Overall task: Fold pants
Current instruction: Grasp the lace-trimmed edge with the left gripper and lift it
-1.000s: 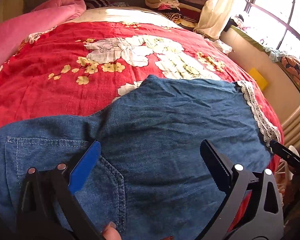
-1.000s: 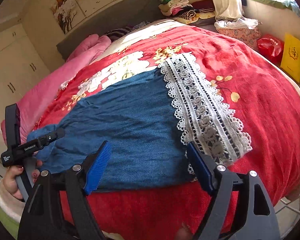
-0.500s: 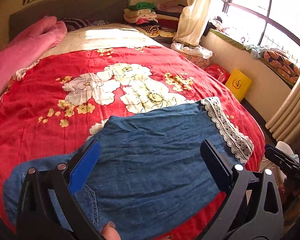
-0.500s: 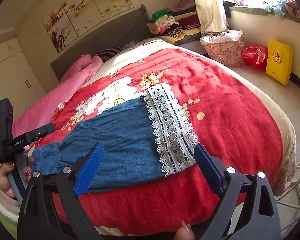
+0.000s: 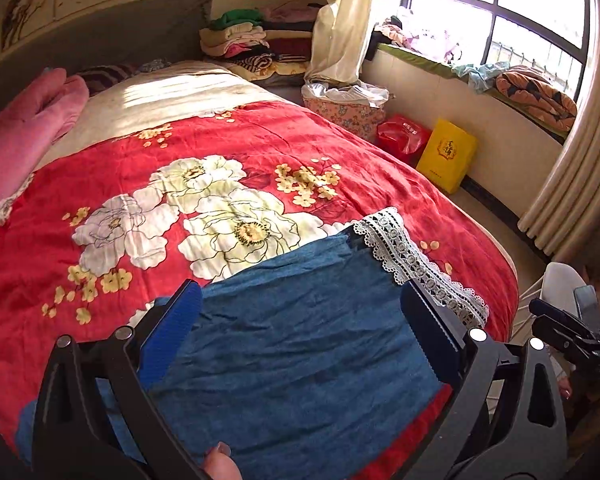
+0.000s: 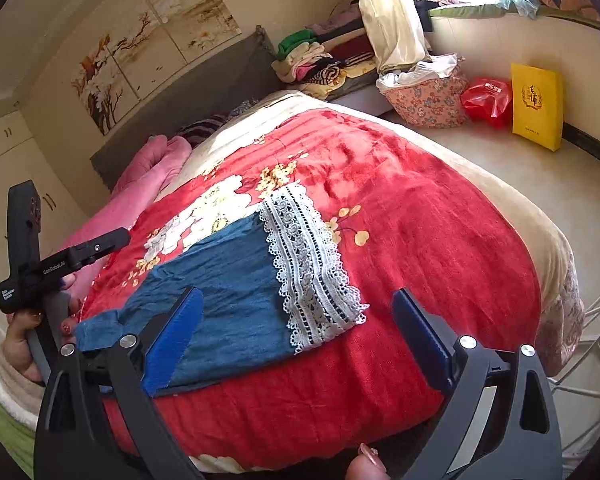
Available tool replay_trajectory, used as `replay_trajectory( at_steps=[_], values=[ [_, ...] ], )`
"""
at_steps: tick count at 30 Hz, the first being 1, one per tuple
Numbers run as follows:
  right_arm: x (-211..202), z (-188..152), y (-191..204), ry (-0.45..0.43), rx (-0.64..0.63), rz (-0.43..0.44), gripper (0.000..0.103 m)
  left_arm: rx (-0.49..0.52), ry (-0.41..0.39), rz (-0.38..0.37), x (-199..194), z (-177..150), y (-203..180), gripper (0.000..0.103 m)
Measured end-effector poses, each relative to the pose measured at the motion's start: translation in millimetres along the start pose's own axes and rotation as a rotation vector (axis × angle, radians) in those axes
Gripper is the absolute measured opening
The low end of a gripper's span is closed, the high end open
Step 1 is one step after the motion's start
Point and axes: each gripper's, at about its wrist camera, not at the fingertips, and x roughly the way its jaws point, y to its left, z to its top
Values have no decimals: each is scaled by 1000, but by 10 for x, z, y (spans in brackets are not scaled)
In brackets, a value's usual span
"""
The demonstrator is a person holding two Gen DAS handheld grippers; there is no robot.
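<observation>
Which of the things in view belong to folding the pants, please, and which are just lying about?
For the job:
- denim pants with lace hem
- red floral blanket they lie on
- left gripper, right gripper, both off the cloth

Lying about:
- pink quilt
- clothes pile
- floral basket
- red bag
- yellow bag

Left wrist view: rides behind the left tongs, angled down over the bed toward headboard and window, close above the pants.
Right wrist view: behind the right tongs, angled down from the foot edge, facing headboard and wardrobe side.
Shared: pants, red blanket, yellow bag; each view shows the other tongs at its edge.
</observation>
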Motion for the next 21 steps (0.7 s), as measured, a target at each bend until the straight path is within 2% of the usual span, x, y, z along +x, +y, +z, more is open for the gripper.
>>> replay_trajectory(
  at_steps=[6, 21],
  values=[
    [103, -78, -106, 30, 27, -11, 95, 52, 15, -33, 271, 141, -186, 93],
    [410, -328, -95, 125, 99, 63, 95, 128, 105, -124, 1007, 390, -505, 93]
  ],
)
